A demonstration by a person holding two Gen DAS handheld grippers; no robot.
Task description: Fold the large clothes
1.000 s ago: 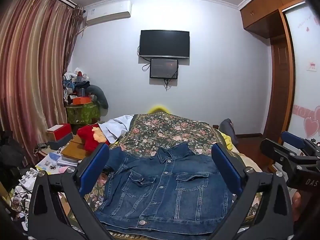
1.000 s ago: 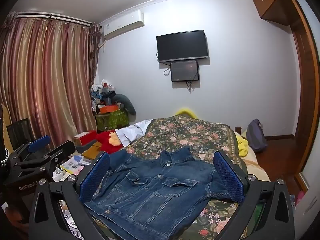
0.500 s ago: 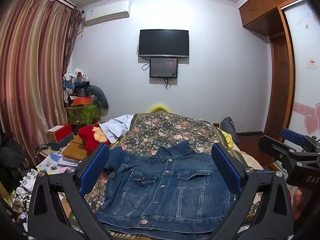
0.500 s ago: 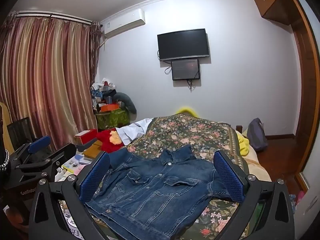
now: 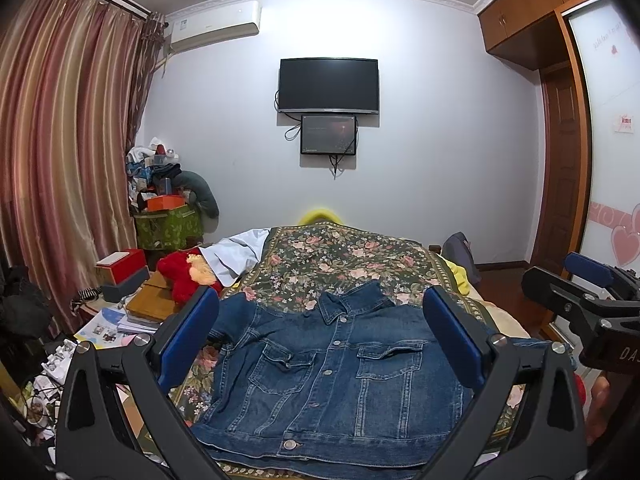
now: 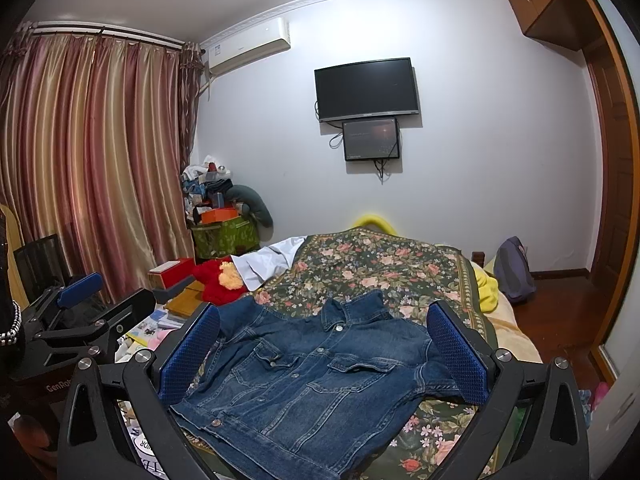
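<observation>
Denim jacket (image 5: pixel 332 376) lies flat, buttoned, front up, collar toward far wall, on floral bedspread (image 5: pixel 344 260) at near end of bed. Left gripper (image 5: pixel 320 344) above jacket, jaws wide apart, holding nothing. Right gripper (image 6: pixel 324 354) likewise, jaws spread, empty. White garment (image 5: pixel 236 254) and red plush toy (image 5: pixel 184 274) at bed's left edge, beyond jacket sleeve. Books, boxes cluttered left of bed. Striped curtain (image 5: pixel 60 168) behind. TV (image 5: pixel 329 85) on far wall. Nothing lies on jacket.

Left gripper (image 5: pixel 320 336): black angular frame, silver screws, blue padded fingers (image 5: pixel 188 336). Right gripper (image 6: pixel 324 344): black frame, silver screws, blue mesh-textured fingers (image 6: pixel 456 350); partial white lettering on both housings.
</observation>
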